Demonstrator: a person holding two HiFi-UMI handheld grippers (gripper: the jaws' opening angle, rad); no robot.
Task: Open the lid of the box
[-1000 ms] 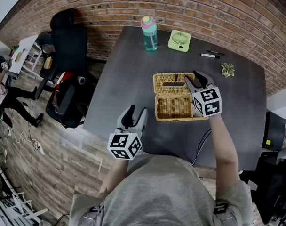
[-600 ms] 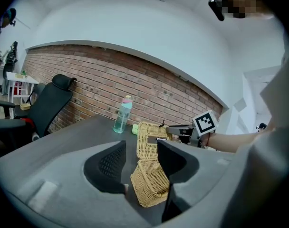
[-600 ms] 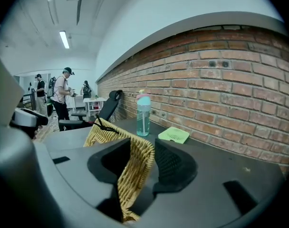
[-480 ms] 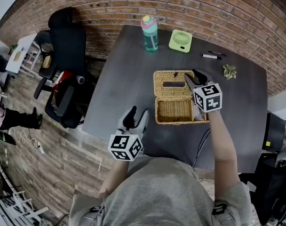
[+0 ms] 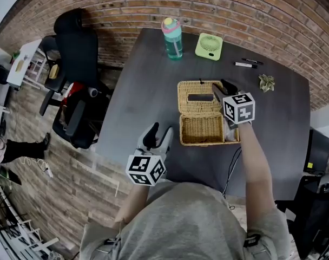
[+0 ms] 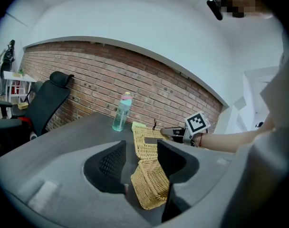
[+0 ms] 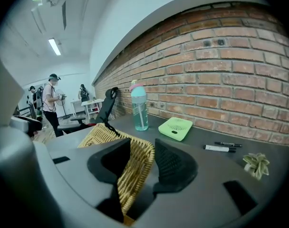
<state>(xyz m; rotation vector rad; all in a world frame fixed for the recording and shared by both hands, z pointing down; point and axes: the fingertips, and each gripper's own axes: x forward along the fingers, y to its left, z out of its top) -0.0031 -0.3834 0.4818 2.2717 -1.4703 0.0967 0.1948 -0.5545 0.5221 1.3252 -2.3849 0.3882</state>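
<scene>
Wicker lid (image 5: 191, 104) lies back at 12 o'clock of box (image 5: 201, 129) on desk (image 5: 148, 80) | right tongs (image 5: 221, 88), nearer, clamp its 3 o'clock rim | left tongs (image 5: 158, 130) released, empty, box at 2 o'clock

In the head view the lid (image 5: 190, 106) now lies flatter than before. It leans further back from the box (image 5: 201, 129) toward 12 o'clock, and more of its surface shows. The right gripper (image 5: 223, 89), which has the lid edge between its jaws, has gone with it, a little toward 12 o'clock and lower. Its cube (image 5: 239, 108) has rolled: earlier two faces showed, now mostly one face looks up. Far out at 9 o'clock, a person (image 5: 21, 149) on the floor has walked toward 6 o'clock.
</scene>
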